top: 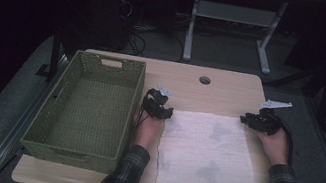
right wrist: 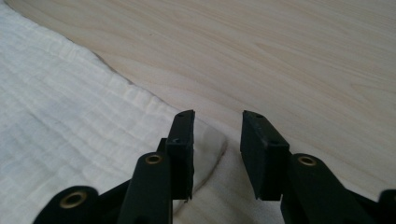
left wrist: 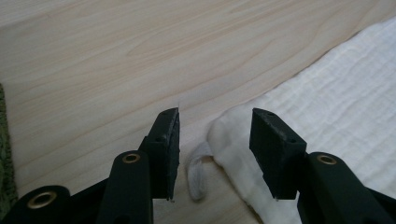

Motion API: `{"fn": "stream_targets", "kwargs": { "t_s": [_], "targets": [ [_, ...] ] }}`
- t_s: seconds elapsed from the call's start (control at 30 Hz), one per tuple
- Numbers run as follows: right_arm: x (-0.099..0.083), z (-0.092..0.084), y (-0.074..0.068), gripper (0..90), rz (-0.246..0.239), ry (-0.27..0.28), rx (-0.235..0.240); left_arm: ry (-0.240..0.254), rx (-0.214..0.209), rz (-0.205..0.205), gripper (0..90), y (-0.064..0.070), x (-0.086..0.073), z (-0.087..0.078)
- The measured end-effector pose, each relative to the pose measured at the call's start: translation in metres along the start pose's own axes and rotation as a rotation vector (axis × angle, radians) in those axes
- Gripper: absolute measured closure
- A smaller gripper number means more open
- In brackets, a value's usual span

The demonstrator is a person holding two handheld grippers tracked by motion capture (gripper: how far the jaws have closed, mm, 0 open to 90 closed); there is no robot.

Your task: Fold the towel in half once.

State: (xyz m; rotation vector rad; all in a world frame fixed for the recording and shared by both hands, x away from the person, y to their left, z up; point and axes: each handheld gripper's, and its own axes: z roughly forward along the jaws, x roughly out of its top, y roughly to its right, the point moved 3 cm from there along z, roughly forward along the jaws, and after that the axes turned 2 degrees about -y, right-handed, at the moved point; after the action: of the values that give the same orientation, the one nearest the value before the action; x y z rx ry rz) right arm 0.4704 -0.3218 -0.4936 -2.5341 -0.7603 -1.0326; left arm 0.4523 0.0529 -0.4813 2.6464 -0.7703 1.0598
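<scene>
The high view is running dim, the room beyond the table (top: 233,86) sinking into black. Both gripper views are showing bright, even light, with near jaws slightly soft.

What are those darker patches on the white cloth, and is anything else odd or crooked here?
The white towel carries a few faint grey patches, stains or shadows, I cannot tell. It lies slightly askew on the table, and a small loop tag sticks out at the corner between the left gripper jaws. The green basket looks undamaged.
</scene>
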Motion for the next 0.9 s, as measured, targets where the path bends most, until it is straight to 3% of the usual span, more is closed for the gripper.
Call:
{"fn": "stream_targets", "kwargs": {
  "t_s": [0.23,0.37,0.47,0.53,0.63,0.8,0.9],
  "targets": [
    [-0.003,0.004,-0.002,72.4,0.005,-0.014,-0.016,-0.01,-0.004,-0.006,51.5,-0.004,-0.001,0.004],
    [-0.004,0.004,-0.001,80.8,0.007,-0.003,-0.004,-0.031,-0.008,-0.01,51.5,-0.004,-0.003,0.009],
    [-0.004,0.004,-0.002,83.8,0.013,-0.003,0.006,-0.02,-0.011,-0.033,53.2,-0.007,-0.004,0.011],
    [-0.004,0.004,-0.002,84.9,0.012,-0.005,0.007,-0.021,-0.011,-0.025,54.8,-0.008,-0.003,0.012],
    [-0.004,0.004,-0.002,85.8,0.014,-0.006,0.013,-0.018,-0.015,-0.021,60.5,-0.008,0.0,0.014],
    [-0.004,0.004,-0.002,86.9,0.018,-0.01,0.015,-0.012,-0.05,0.014,84.5,-0.003,0.003,0.017],
    [-0.003,0.003,-0.002,87.2,0.01,-0.013,-0.002,-0.018,-0.049,0.008,86.3,-0.003,0.004,0.016]
  ]
}}
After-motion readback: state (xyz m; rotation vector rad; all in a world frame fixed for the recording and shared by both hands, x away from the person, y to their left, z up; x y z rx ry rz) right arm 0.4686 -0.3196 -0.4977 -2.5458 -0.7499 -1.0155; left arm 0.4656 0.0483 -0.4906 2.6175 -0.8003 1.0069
